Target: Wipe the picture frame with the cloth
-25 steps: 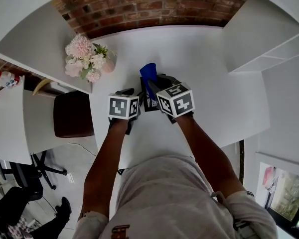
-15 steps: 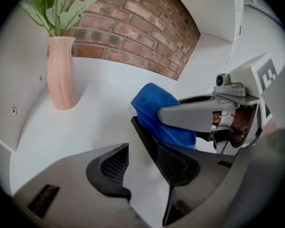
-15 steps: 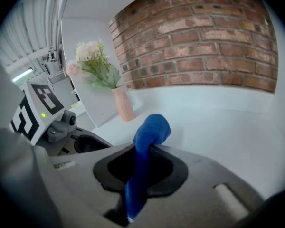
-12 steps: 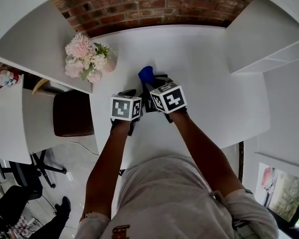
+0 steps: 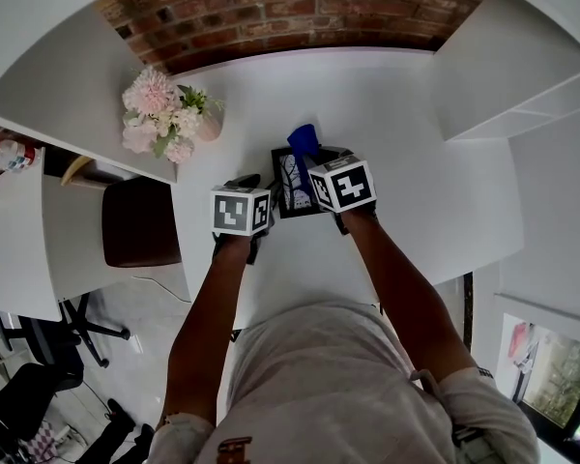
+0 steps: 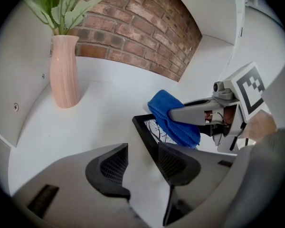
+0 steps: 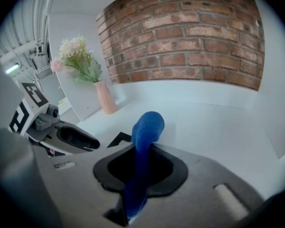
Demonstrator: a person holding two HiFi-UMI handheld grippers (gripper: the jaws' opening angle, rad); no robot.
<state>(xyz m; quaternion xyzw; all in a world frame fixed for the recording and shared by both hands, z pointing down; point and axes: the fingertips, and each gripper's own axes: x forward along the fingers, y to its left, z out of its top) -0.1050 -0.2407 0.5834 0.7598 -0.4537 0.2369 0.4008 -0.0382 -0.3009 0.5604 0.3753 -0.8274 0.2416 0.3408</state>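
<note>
Blue cloth [image 5: 304,140] clamped in right hand-held gripper [image 7: 138,167], left hand-held gripper [image 6: 140,163] jaws apart, one picture frame [image 5: 291,186]

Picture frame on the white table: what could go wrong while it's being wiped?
The left tongs stand open, not clamping the picture frame, so it might slide under the cloth held in the right tongs. The pink vase stands close by; a wide sweep could tip it.

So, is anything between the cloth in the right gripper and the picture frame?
Nothing visible. The cloth, clamped in the right gripper, is right at the picture frame, with no object between them.
</note>
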